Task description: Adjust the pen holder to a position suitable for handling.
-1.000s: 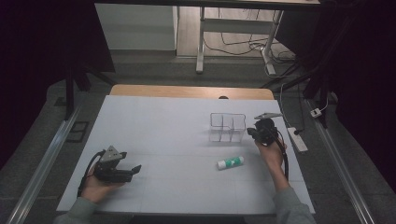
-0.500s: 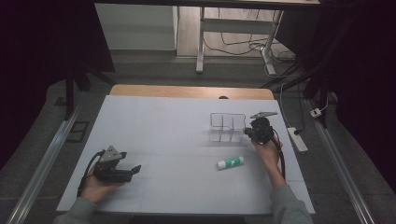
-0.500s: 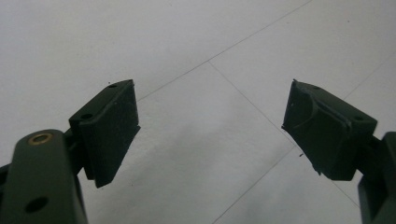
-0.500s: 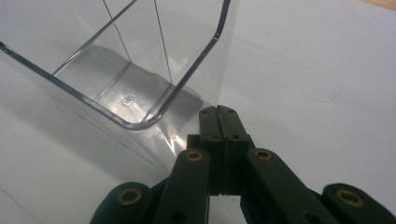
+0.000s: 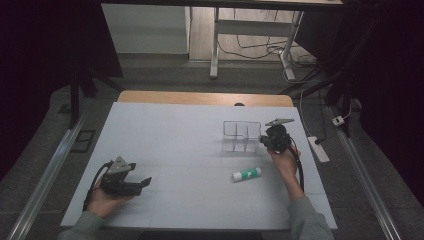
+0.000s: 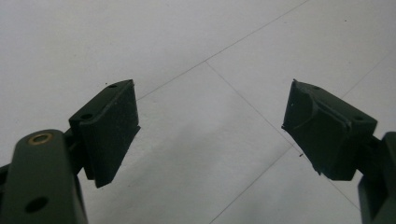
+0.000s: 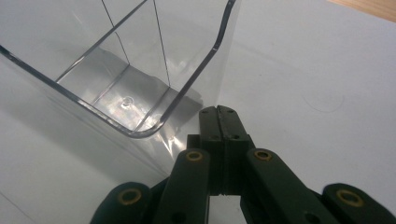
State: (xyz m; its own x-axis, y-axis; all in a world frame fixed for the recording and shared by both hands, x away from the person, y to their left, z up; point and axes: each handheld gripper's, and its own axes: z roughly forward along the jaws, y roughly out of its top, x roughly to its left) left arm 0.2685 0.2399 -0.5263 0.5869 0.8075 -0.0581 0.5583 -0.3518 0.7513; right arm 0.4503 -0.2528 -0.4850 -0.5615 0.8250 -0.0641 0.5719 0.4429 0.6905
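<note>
A white sheet covers most of the surface (image 5: 190, 150), with a strip of bare wood showing along its far edge. Thin seams divide the white into large panels; they run between the jaws in the left gripper view. Around it the room is dark: black hangings at both sides, a grey floor, a metal rail (image 5: 45, 175) along the left, a white power strip (image 5: 318, 149) on the floor at the right, and beyond the far edge the white legs of another table (image 5: 215, 42) with cables lying loose behind them.

A clear plastic box (image 5: 242, 136) with inner dividers stands right of centre. A white tube with a green label (image 5: 246, 174) lies on its side nearer the person, apart from the box.

The left claw (image 5: 144, 182) rests low at the near left corner in the person's left hand (image 5: 107, 197), its jaws wide apart over bare white. The right claw (image 5: 261, 142), held in the right hand (image 5: 284, 159), sits just beside the right end of the box; in the right gripper view its jaws are pressed together, holding nothing, their tips at the box's rounded corner (image 7: 154, 126).

Against a second ago, the right claw has edged leftward toward the box. The left claw, the box and the tube lie as before.
</note>
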